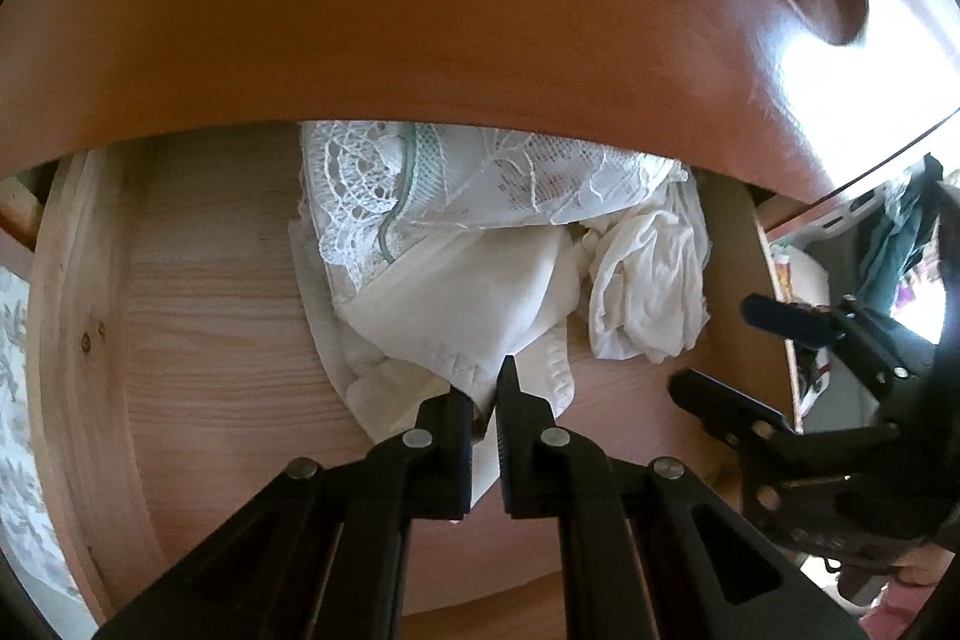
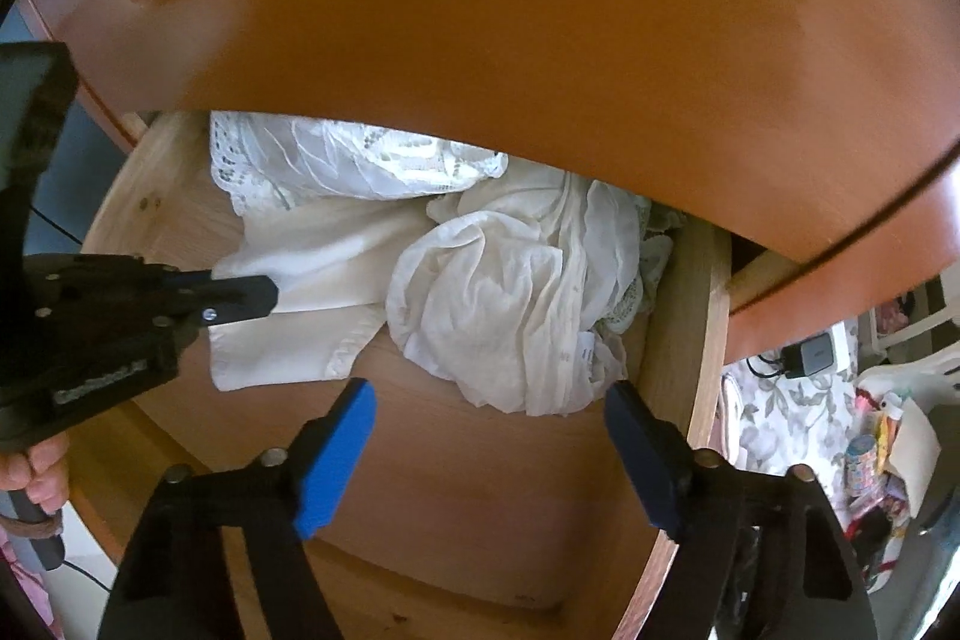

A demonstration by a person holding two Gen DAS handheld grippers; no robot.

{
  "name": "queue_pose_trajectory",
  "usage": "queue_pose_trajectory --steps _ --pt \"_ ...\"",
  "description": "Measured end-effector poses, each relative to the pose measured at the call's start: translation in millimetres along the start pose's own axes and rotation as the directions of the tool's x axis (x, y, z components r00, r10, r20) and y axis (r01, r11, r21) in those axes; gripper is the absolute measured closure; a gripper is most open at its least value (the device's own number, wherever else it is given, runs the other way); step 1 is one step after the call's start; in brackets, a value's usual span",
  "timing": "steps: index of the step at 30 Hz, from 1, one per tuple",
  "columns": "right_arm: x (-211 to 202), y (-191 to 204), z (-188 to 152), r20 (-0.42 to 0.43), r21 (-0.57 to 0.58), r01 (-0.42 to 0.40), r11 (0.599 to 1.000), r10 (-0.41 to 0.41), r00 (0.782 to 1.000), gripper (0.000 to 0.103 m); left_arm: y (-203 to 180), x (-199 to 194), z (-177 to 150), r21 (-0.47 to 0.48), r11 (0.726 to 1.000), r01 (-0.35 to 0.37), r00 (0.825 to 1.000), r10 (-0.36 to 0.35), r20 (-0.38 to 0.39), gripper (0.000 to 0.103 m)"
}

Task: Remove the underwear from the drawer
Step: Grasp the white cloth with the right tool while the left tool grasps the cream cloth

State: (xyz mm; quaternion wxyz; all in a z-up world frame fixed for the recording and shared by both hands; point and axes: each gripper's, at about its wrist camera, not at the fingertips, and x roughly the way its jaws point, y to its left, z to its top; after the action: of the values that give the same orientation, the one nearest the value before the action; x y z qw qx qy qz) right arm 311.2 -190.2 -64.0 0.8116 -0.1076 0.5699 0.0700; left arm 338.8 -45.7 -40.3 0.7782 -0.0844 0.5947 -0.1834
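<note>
Your left gripper (image 1: 483, 394) is clamped on the stitched hem of the white underwear (image 1: 456, 304), which lies inside the open pine drawer (image 1: 198, 280), so the grab looks done and the lift out remains. Your right gripper (image 2: 489, 409) hangs with its blue-padded fingers (image 2: 336, 454) spread wide, holding nothing, near a crumpled thin white garment (image 2: 510, 292). Lace pieces (image 1: 372, 172) sit further back under the glossy orange-brown front panel (image 1: 420, 10).
</note>
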Motion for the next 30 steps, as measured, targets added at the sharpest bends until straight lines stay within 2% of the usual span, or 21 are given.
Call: queue_pose_trajectory --steps 2,4,8,14,21,30 --pt "3 2 3 -0.011 -0.021 0.020 1.000 -0.020 1.000 0.034 7 -2 -5 -0.021 1.000 0.019 1.000 -0.019 0.010 0.097" --pt "5 3 5 -0.018 -0.041 0.034 0.999 -0.035 0.999 0.036 10 -1 -6 -0.027 0.999 0.030 0.999 -0.029 0.013 0.097" --pt "12 7 11 -0.033 -0.070 0.062 0.996 -0.064 0.997 0.046 19 -6 -8 -0.019 0.999 0.032 0.999 -0.031 0.018 0.097" --pt "25 3 22 -0.052 -0.059 0.079 0.995 -0.082 0.995 0.057 30 -14 -14 -0.040 0.998 0.056 0.998 -0.055 0.016 0.097" --pt "30 -3 26 -0.071 -0.068 0.087 0.994 -0.092 0.993 0.064 35 -20 -12 -0.048 0.997 0.056 0.998 -0.056 0.013 0.097" --pt "39 -2 35 -0.094 -0.045 0.100 0.994 -0.104 0.990 0.077 30 -9 -11 -0.066 0.996 0.055 0.998 -0.054 0.013 0.097"
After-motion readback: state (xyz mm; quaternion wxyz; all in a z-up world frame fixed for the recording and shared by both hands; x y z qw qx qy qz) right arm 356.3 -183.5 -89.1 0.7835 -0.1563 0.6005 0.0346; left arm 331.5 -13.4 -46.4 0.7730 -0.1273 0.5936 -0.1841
